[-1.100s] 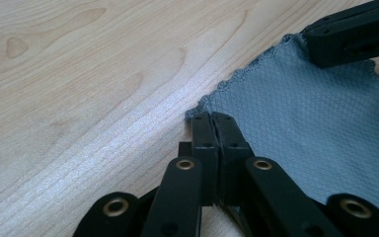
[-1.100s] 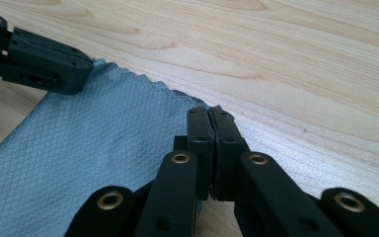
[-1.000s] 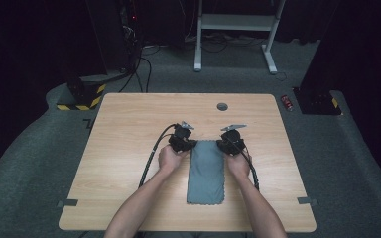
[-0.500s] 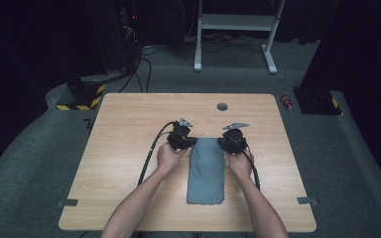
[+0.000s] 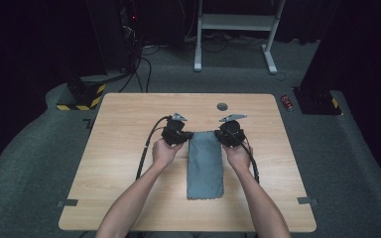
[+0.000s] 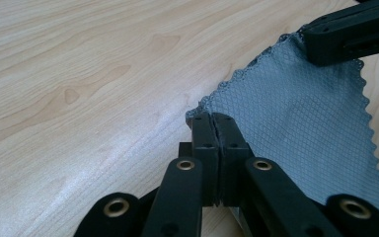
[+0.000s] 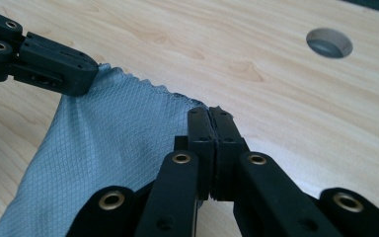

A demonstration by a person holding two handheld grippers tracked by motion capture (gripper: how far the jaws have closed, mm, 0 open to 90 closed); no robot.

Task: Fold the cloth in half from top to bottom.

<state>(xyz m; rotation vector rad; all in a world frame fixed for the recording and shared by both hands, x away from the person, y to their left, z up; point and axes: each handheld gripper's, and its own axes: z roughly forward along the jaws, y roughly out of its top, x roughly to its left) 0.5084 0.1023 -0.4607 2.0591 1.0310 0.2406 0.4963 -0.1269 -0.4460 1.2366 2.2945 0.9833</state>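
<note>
A grey-blue cloth (image 5: 205, 166) with a scalloped edge lies lengthwise in the middle of the wooden table (image 5: 124, 148). Its far end is lifted off the wood. My left gripper (image 5: 187, 135) is shut on the cloth's far left corner, and my right gripper (image 5: 220, 135) is shut on the far right corner. In the left gripper view the jaws (image 6: 214, 118) pinch the cloth (image 6: 296, 123) at its corner, with the other gripper's jaws (image 6: 350, 32) at the top right. In the right gripper view the jaws (image 7: 209, 112) clamp the cloth (image 7: 113, 143), and the other gripper (image 7: 39, 59) holds the opposite corner.
A round cable hole (image 5: 222, 106) sits in the table near its far edge, also seen as a hole (image 7: 329, 42) in the right gripper view. Cables (image 5: 146, 148) trail from both grippers along the forearms. Dark floor, a stand and a red can (image 5: 288, 101) lie beyond the table.
Both grippers have risen a little, lifting the cloth's far edge off the table. The near end of the cloth stays flat on the wood.
</note>
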